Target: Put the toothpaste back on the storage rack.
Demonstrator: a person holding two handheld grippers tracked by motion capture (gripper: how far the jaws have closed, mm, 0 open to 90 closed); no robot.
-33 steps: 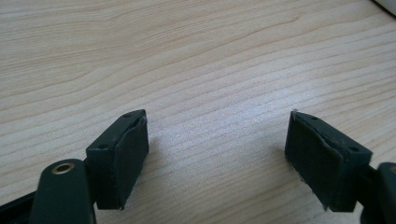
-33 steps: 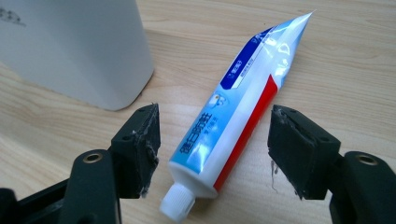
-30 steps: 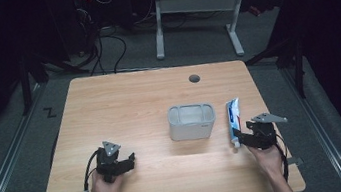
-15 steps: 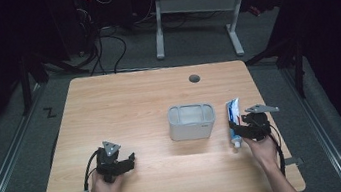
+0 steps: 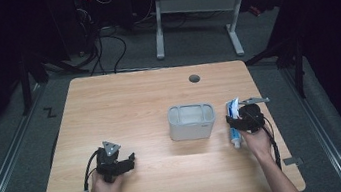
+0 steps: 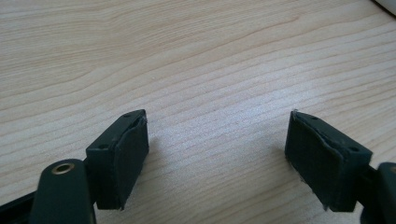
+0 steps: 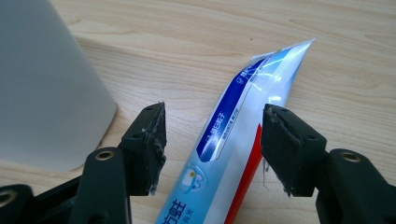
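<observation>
A blue, white and red toothpaste tube (image 5: 233, 107) (image 7: 233, 140) lies flat on the wooden table (image 5: 129, 107), just right of a grey oblong container (image 5: 191, 122) (image 7: 42, 84). My right gripper (image 5: 236, 122) (image 7: 215, 114) straddles the tube's middle. Its jaws have just been closing, with the tube between them. A gap remains at the left pad, so it is open. At the front left of the table, my left gripper (image 5: 128, 161) (image 6: 217, 121) rests with its jaws wide open over bare wood.
A round cable hole (image 5: 194, 78) sits near the table's far edge. Beyond the table stand a white desk frame (image 5: 194, 7) and loose cables on the floor (image 5: 101, 45). Bare wood stretches between the two grippers.
My right gripper has slid left over the toothpaste tube and its jaws have narrowed around it. The left gripper and the container have stayed put.
</observation>
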